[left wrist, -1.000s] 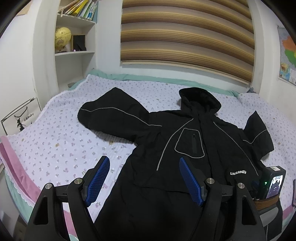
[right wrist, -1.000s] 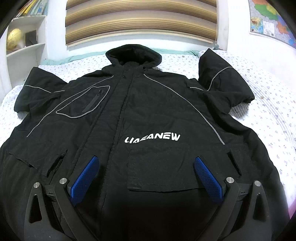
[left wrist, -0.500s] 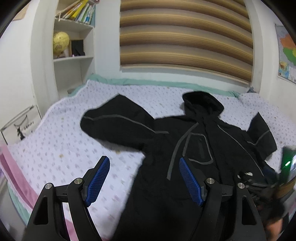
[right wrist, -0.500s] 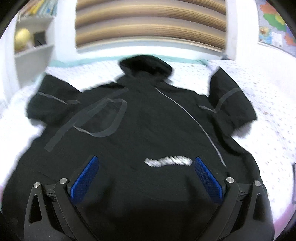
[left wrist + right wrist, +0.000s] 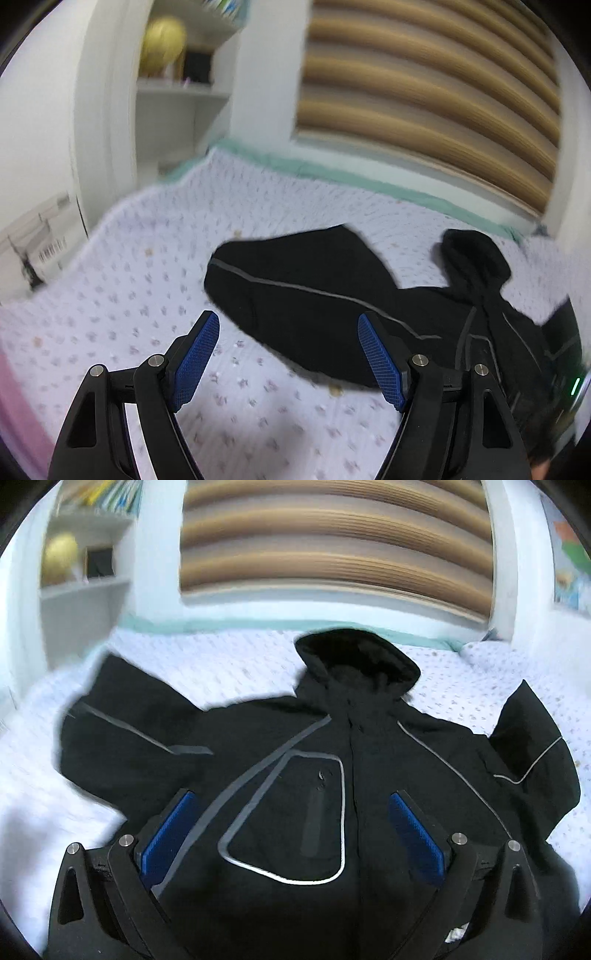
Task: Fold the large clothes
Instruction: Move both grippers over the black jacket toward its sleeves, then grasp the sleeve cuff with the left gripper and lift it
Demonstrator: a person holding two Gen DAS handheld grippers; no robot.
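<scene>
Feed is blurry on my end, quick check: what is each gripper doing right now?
Left gripper: open, holding nothing, over the bedspread near the jacket sleeve.
Right gripper: open, holding nothing, over the jacket's chest.

One black jacket point(image 5: 325, 775), one bed point(image 5: 147, 280), one globe point(image 5: 162, 48), two tools point(image 5: 288, 354) point(image 5: 295, 834)

Bed point(image 5: 122, 280) with pale floral-dotted cover, teal edge at far side. Striped brown blind point(image 5: 332, 542) on far wall. Far left: white shelf point(image 5: 181, 88), yellow globe point(image 5: 162, 46), dark box beside it. Map point(image 5: 569, 554) far right; blurred.
</scene>
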